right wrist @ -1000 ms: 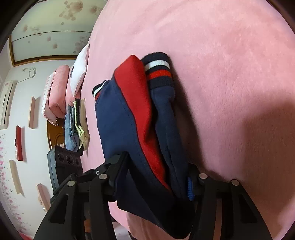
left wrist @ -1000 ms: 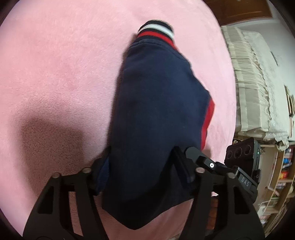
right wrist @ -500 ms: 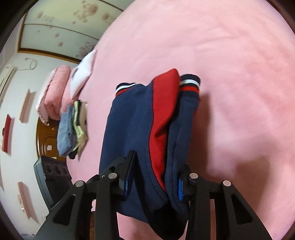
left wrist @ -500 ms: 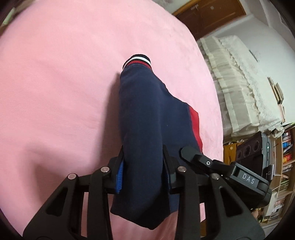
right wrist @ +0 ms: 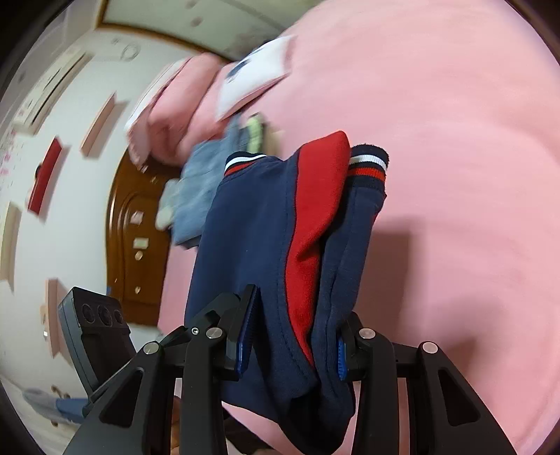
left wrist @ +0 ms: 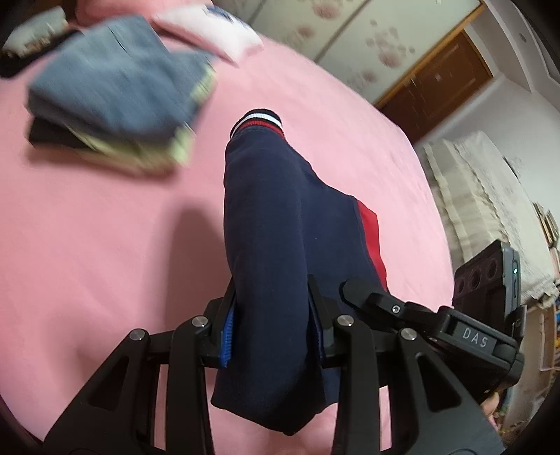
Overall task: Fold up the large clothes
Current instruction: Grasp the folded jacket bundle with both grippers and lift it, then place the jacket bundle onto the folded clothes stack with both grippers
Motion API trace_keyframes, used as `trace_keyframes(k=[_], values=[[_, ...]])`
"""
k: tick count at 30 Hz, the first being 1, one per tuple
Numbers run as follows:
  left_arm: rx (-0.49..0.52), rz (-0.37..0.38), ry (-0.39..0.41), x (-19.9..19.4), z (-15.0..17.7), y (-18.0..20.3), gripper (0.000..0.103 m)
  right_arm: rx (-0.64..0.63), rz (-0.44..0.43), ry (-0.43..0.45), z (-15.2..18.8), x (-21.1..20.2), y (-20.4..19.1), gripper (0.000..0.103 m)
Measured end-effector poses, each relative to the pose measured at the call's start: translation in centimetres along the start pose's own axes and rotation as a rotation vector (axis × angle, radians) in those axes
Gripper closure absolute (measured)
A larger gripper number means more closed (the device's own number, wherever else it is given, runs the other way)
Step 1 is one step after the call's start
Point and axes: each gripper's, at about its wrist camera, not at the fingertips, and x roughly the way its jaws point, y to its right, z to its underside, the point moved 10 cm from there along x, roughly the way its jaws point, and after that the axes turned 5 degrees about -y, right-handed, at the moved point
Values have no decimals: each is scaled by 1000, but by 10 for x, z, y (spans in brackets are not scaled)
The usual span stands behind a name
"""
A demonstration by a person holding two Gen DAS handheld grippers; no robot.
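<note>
A folded navy garment [left wrist: 280,217] with red panels and red-and-white striped cuffs hangs in the air over the pink bed. My left gripper [left wrist: 273,329] is shut on one end of it, the cloth bunched between the pads. In the right wrist view the same garment [right wrist: 259,238] shows its red panel [right wrist: 315,217], and my right gripper [right wrist: 290,346] is shut on its other end. The lower edge of the fold hangs below both grippers. The right gripper's body [left wrist: 455,332] shows at the right of the left wrist view.
A stack of folded clothes [left wrist: 115,87], grey-blue on top, lies on the pink bedspread [left wrist: 87,245] ahead to the left, with a pink-and-white pillow [left wrist: 213,28] behind it. A wooden door [right wrist: 136,245] and a white wall are beyond the bed's edge.
Both grippers have closed tighter on the garment and lifted it off the bed. They have swung towards the stack of folded clothes, which has come into the left wrist view.
</note>
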Motion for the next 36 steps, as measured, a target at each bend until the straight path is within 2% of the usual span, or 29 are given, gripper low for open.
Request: trace_keyframes(k=[3,6,10,13,16,19,21,23,25,26,28,30,32,33,34,36], values=[[6,-37,64,-40,-57,-46,73,-90,-25,0,-18,42,-74,67],[34,-84,109,-70,-109,-75,73,-127,-60,19,-37,75,-135,67],[117,-161,151,-95,-178,-92,73,-128,-77,46,-85,112,-218,67],[221,-243,179,-107,-233,-106,73,-158,-70,73,-115,123,-259,67],[233,-289,200,-105,-284,-118,73,-183,-75,107,-150,140,-288,67],[246,-334,218,-78,-326,-161,72,-245,-67,168,-194,174,-299,67],[248,-373,177,-33,-333,-185,72,-228,-52,163,-210,216,-286,64],[255,-479,64,21,-306,-218,71,-228,81,90,-217,263,-258,62],[260,-450,141,28,-301,-226,69,-275,202,30,-207,282,-235,61],[231,-417,193,23,-300,-229,66,-306,190,43,-203,281,-233,59],[164,-380,254,18,-297,-237,61,-349,177,85,-197,271,-231,38],[116,-379,289,13,-288,-241,58,-381,135,96,-185,259,-228,38],[107,-427,306,3,-277,-240,58,-395,119,97,-167,243,-225,37],[100,-470,307,1,-273,-238,57,-396,132,106,-160,234,-223,30],[93,-492,310,-4,-262,-235,56,-391,151,117,-157,230,-218,17],[72,-533,304,-14,-244,-223,55,-367,159,148,-137,205,-198,13]])
